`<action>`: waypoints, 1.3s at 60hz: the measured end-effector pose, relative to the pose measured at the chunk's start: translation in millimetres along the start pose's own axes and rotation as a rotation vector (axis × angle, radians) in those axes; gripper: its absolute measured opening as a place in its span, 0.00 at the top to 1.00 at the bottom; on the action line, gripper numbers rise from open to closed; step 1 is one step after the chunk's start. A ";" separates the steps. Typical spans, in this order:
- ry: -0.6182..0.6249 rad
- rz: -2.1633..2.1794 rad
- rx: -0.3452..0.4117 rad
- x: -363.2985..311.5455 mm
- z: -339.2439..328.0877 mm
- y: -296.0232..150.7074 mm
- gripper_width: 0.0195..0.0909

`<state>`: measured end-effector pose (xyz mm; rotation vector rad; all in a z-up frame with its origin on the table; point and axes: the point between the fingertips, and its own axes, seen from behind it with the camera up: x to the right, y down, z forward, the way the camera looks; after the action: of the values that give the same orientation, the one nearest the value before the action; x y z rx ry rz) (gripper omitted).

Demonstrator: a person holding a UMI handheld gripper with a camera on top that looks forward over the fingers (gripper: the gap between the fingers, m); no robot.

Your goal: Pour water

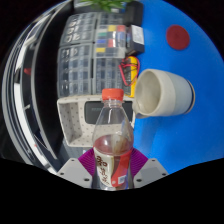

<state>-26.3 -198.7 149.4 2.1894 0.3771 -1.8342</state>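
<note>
Bottle: a clear plastic bottle (111,140) with an orange cap stands upright between the two fingers, its lower part at the pads; the upper part looks clear, the lower part shows a brownish tint and a purple label near the base.
Gripper: the gripper (112,170) is closed on the bottle, the magenta pads (88,160) pressing its lower sides from left and right.
Cup: a cream-coloured cup (160,93) lies tilted on its side beyond the bottle, to its right, its open mouth turned toward the bottle; it is near the bottle's cap but apart from it.
Bench: the bench (185,130) has a bright blue top that carries the cup.
Red disc: a round red mark (177,38) sits on the blue surface well beyond the cup.
White crate: a white box-like thing (80,112) with a perforated side stands just behind the bottle, to its left.
Yellow item: a small yellow and red thing (129,70) stands beyond the crate, next to the cup's left.
Background: dark shelving or racks (80,60) with mixed items rise beyond the crate; details too small to tell.
</note>
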 end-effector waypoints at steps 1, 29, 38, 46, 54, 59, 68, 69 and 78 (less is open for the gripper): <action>-0.002 0.030 -0.002 -1.0 -0.9 0.6 0.69; 0.036 0.199 -0.054 -2.1 -5.6 -3.6 0.69; 0.044 -0.187 -0.051 -27.7 -17.5 -26.1 0.69; 0.048 -0.583 0.016 -73.5 -27.0 -73.8 0.69; 0.101 -0.880 0.071 -97.7 -36.0 -119.2 0.69; 0.149 -1.045 0.130 -105.1 -42.4 -153.0 0.69; 0.268 -1.272 0.257 -89.9 -54.0 -219.7 0.69; 0.279 -1.285 0.262 -86.4 -55.3 -225.5 0.69; 0.374 -1.375 0.310 -38.3 -63.0 -271.3 0.67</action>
<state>-72.6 75.8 189.2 2.7037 2.2422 -1.9699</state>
